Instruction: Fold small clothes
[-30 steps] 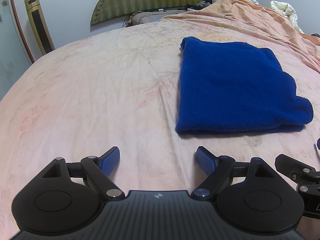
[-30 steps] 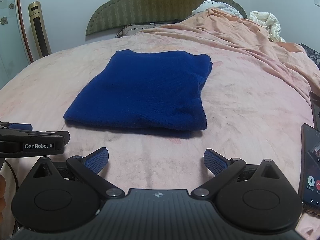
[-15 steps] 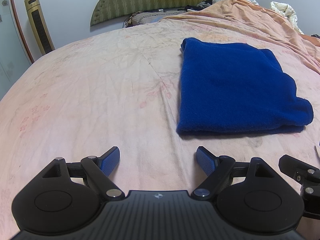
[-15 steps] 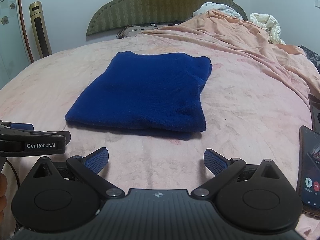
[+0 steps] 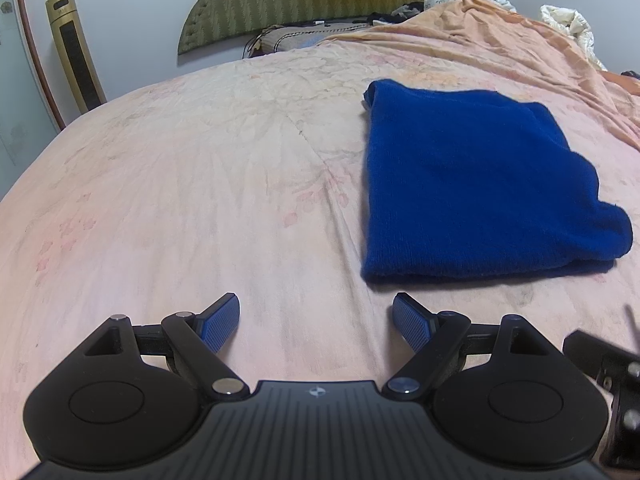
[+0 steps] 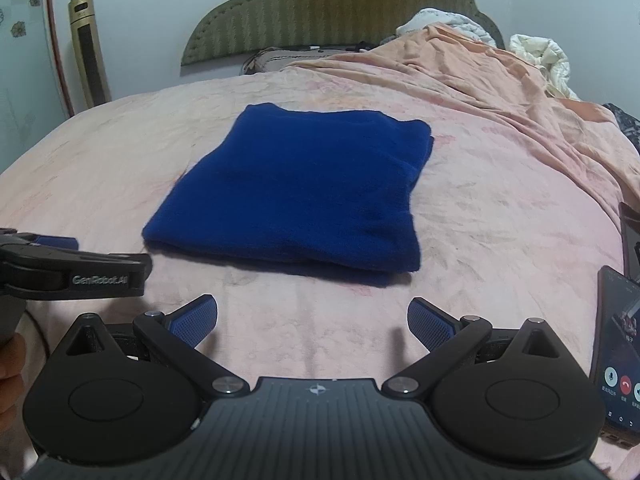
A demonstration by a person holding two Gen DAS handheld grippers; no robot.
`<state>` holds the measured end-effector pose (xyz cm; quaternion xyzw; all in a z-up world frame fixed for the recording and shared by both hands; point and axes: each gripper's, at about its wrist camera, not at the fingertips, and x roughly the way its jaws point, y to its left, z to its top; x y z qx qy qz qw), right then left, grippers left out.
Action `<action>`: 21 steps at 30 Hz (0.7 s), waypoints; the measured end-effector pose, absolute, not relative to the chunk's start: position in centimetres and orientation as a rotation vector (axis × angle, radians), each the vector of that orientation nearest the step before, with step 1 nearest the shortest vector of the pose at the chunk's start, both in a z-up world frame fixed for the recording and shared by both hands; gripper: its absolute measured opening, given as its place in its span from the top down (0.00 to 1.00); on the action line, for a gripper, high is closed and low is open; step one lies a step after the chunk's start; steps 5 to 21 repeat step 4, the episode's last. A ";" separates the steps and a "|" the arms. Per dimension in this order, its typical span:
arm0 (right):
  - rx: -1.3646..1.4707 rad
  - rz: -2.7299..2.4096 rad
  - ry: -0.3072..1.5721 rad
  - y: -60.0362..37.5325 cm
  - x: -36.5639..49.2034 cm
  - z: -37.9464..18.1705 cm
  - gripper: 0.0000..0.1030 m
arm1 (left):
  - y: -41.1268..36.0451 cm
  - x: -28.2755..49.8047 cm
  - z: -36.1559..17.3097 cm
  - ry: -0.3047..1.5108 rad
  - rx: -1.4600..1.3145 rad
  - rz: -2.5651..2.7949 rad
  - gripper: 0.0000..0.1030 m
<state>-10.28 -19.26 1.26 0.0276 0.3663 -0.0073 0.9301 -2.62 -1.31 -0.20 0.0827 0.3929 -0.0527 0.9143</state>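
While the blue folded garment (image 6: 296,188) lies flat on the pink bed (image 6: 500,216) — at twelve o'clock in the right wrist view, at about two o'clock in the left — neither gripper touches it. Both the left gripper (image 5: 316,322) and the right gripper (image 6: 312,322) hang just short of its near edge, fingers spread wide and grasping nothing. At three o'clock of the right gripper lies a phone (image 6: 618,344), screen lit.

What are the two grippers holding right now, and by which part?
Nothing is held. The left gripper and right gripper are both open over the bedsheet, short of the folded blue garment, which lies untouched.
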 end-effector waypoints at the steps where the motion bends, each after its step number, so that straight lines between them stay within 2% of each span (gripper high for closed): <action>1: 0.054 -0.006 0.752 -19.1 -10.3 1.3 0.00 | -1.2 -2.5 -0.1 0.803 0.163 -0.111 0.18; 21: 0.051 0.028 0.752 -18.9 -10.3 1.8 0.01 | -0.8 -2.1 0.2 0.796 0.146 -0.131 0.18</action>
